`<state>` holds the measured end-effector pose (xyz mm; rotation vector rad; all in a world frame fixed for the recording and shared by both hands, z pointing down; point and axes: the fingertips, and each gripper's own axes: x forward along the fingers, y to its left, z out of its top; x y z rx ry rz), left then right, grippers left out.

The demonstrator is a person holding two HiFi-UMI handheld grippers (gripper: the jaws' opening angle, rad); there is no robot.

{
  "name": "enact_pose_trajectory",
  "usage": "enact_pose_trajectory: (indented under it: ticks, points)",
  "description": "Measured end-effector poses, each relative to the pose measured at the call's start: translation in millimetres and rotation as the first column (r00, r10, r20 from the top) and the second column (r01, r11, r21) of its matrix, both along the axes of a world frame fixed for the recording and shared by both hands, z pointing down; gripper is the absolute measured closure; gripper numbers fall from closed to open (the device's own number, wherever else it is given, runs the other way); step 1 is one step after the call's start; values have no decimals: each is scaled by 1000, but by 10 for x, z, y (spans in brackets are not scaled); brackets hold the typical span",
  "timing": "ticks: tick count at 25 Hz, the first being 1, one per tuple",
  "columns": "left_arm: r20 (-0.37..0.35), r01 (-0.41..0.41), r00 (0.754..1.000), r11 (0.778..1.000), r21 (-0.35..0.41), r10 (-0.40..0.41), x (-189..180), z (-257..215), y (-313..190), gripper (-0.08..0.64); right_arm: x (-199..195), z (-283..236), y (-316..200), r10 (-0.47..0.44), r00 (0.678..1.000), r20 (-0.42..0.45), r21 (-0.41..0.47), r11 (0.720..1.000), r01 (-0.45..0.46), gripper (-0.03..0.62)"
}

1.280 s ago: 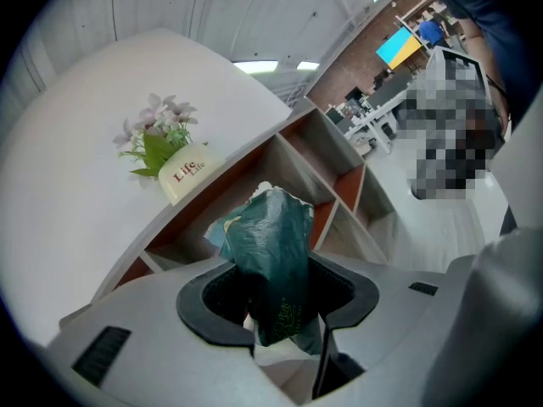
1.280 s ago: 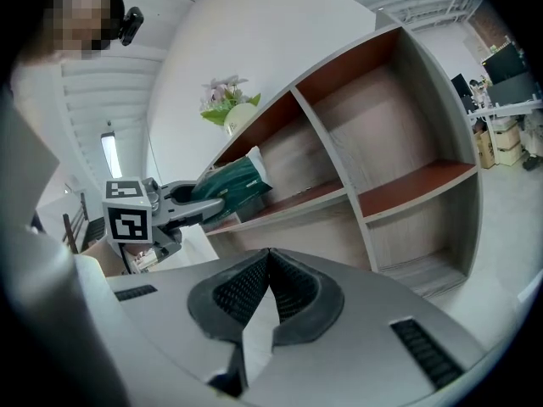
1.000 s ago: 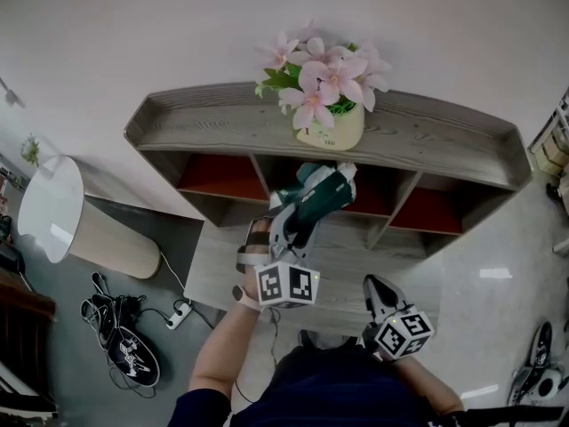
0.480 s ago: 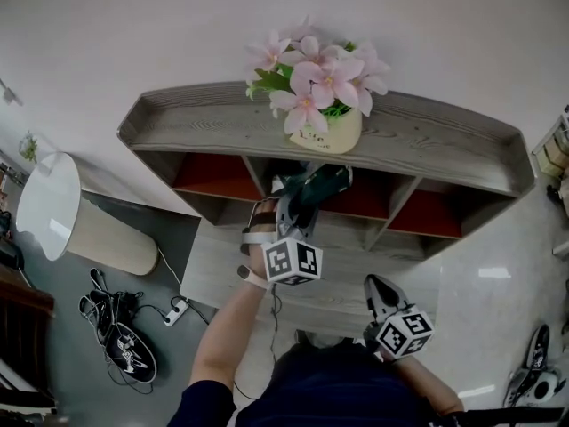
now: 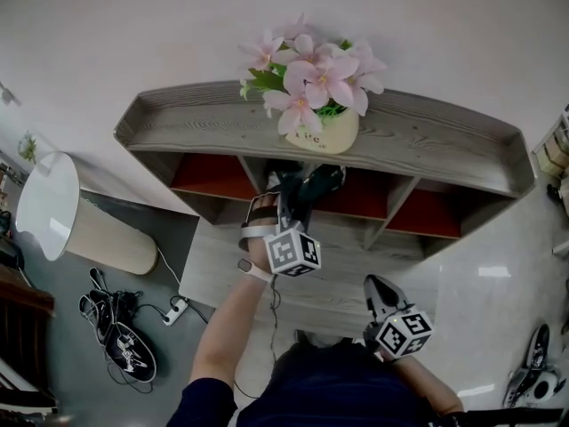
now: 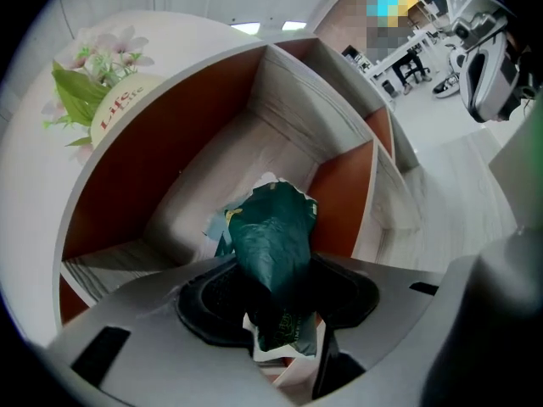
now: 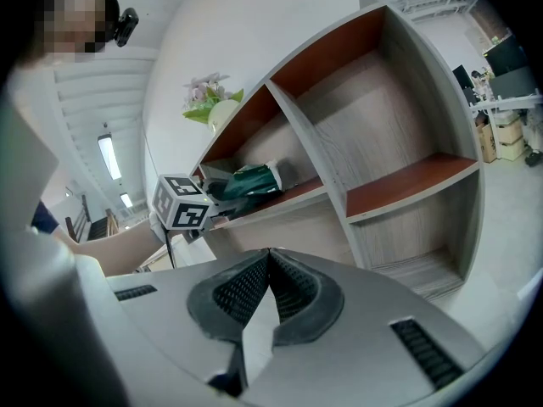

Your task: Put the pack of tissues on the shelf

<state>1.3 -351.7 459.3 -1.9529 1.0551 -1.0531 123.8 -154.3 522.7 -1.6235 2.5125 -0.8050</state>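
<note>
The pack of tissues [image 5: 313,183] is dark green with white ends. My left gripper [image 5: 298,199] is shut on it and holds it at the mouth of the shelf's [image 5: 436,139] middle compartment, under the top board. In the left gripper view the pack [image 6: 271,240] sticks out between the jaws of that gripper [image 6: 276,302] toward the compartment's grey floor and red walls. My right gripper [image 5: 377,292] hangs low at the right, shut and empty; in its own view this gripper [image 7: 270,268] faces the shelf, and the pack [image 7: 249,180] rests over the middle board.
A cream pot of pink flowers [image 5: 325,130] stands on the shelf top right above the compartment. A wooden ledge [image 5: 342,278] runs below the compartments. A white round-topped cylinder [image 5: 55,210], a power strip [image 5: 178,315] and shoes [image 5: 123,345] are on the floor at left.
My left gripper has carried the pack forward, deeper under the top board into the middle compartment. The right gripper has stayed put.
</note>
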Motion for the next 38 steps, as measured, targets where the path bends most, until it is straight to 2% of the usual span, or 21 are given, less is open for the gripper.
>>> enact_pose_trajectory:
  ticks: [3, 6, 11, 18, 22, 25, 28, 32, 35, 38]
  points:
    - [27, 36, 999, 999, -37, -35, -32, 98, -44, 353, -17, 10, 13, -6, 1000, -2, 0, 1000, 6, 581]
    - [10, 76, 997, 993, -89, -76, -57, 149, -61, 348, -13, 17, 34, -4, 1000, 0, -7, 1000, 4, 581]
    - [9, 112, 994, 985, -133, -112, -61, 174, -95, 328, 3, 4, 17, 2, 1000, 4, 2, 1000, -2, 581]
    - [-103, 75, 989, 968, -241, -103, -10, 178, 33, 206, 14, 12, 20, 9, 1000, 15, -1, 1000, -9, 581]
    - [-126, 72, 987, 976, -208, -99, -27, 89, 136, 179, -4, 10, 35, 9, 1000, 13, 2, 1000, -9, 581]
    - [-178, 69, 979, 983, -172, -100, -65, -44, 265, 179, -8, -12, 48, 7, 1000, 7, 5, 1000, -7, 581]
    - [-281, 66, 953, 983, -169, -112, -135, -197, 385, 179, -14, -41, 2, 9, 1000, 6, 17, 1000, -9, 581]
    - [-435, 79, 886, 976, -204, -163, -313, -306, 605, 179, -39, -77, -8, 6, 1000, 4, 25, 1000, -7, 581]
    - [-475, 104, 861, 977, -188, -183, -420, -293, 794, 180, -56, -107, -32, 5, 1000, 5, 33, 999, -5, 581]
    - [-529, 98, 823, 969, -227, -207, -464, -167, 1015, 181, -67, -158, -66, 4, 1000, 7, 44, 999, -5, 581]
